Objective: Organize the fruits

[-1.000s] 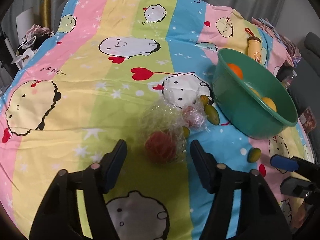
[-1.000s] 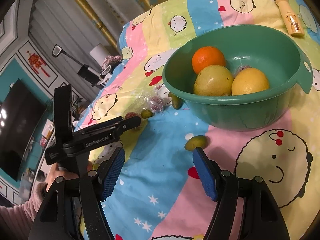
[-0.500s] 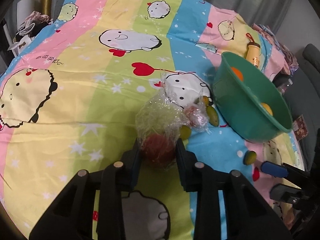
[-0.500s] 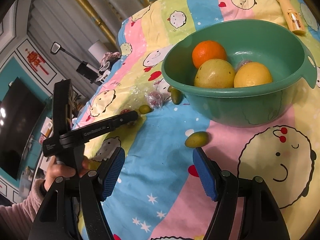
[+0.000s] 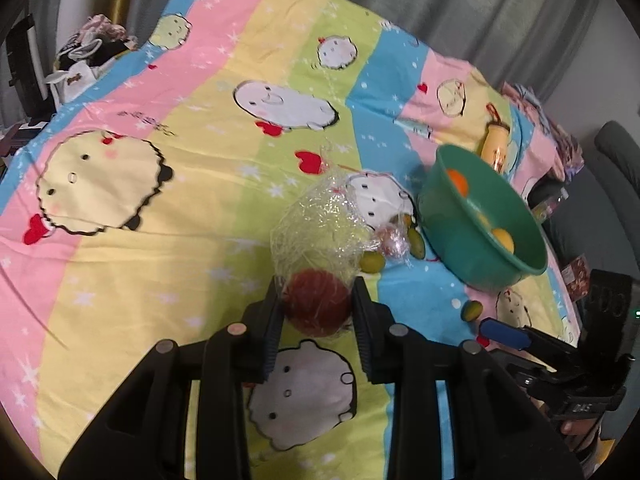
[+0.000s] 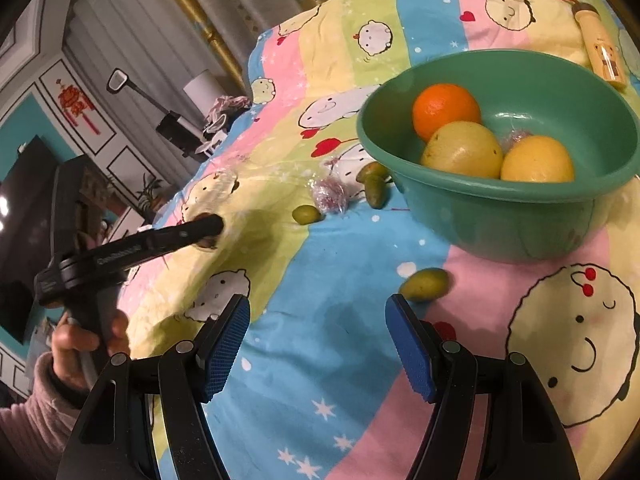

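Note:
My left gripper (image 5: 318, 308) is shut on a red fruit (image 5: 316, 304) wrapped in clear crinkled plastic (image 5: 320, 228), held just over the bedsheet. The green bowl (image 6: 520, 208) holds an orange (image 6: 446, 110) and two yellow fruits (image 6: 464, 150); it also shows in the left wrist view (image 5: 452, 240). Small green fruits lie on the sheet: one (image 6: 424, 284) just ahead of my open, empty right gripper (image 6: 318, 344), others (image 6: 306, 214) near the bowl beside a small wrapped reddish fruit (image 6: 330, 196).
A striped cartoon bedsheet (image 5: 160, 200) covers the surface. A yellow bottle-like toy (image 6: 600, 48) lies behind the bowl. Clothes (image 5: 88, 52) are piled at the far left edge. Curtains hang behind the bed.
My left gripper closed on the wrapped red fruit and lifted it slightly, plastic trailing up. My right gripper stayed open, drifting slightly.

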